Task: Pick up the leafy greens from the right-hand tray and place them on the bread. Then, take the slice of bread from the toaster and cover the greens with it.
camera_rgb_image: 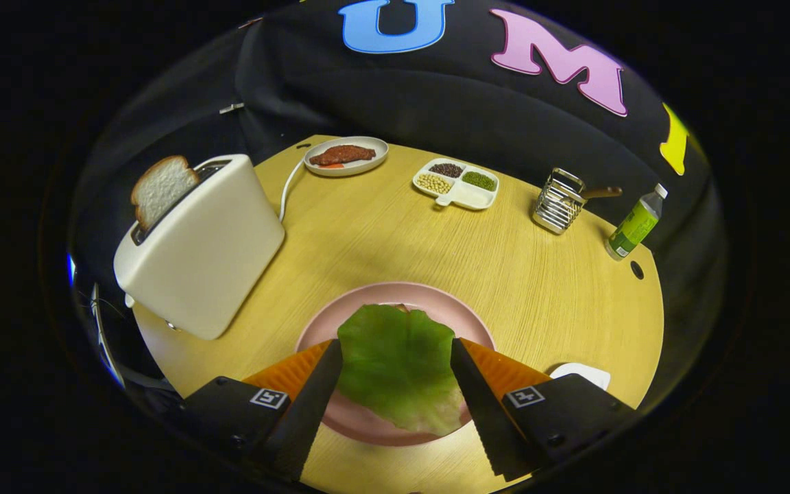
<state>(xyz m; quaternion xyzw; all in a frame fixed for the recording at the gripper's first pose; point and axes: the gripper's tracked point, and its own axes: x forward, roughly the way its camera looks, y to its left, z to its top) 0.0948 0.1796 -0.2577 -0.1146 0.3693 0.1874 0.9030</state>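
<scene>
The big round wooden table (395, 233) holds everything. The pink round plate (395, 295) sits on it, near the front edge, and I tell all places from that plate.

To the left of the plate and a bit behind it stands the tall white toaster (206, 250). A slice of white bread (162, 189) sticks up out of its slot.

On the plate lies the flat green lettuce leaf (398, 367). It covers most of the plate's middle. A tiny brown bit peeks out at the leaf's far edge; I think that is the bottom bread, but it is too hidden to be sure.

The gripper (395, 360) hangs over the near side of the plate. Its two fingers stand wide apart, one on each side of the leaf. I cannot tell if they touch it.

Far behind the plate sit a white oval dish with brown meat (345, 156) and a white tray with beans in little parts (457, 183). Behind and to the right are a wire rack (558, 200) and a small green bottle (635, 223).

I think the greens step is done or almost done. Next, the gripper should lift away, go left to the toaster, and pinch the bread slice by its top.
</scene>
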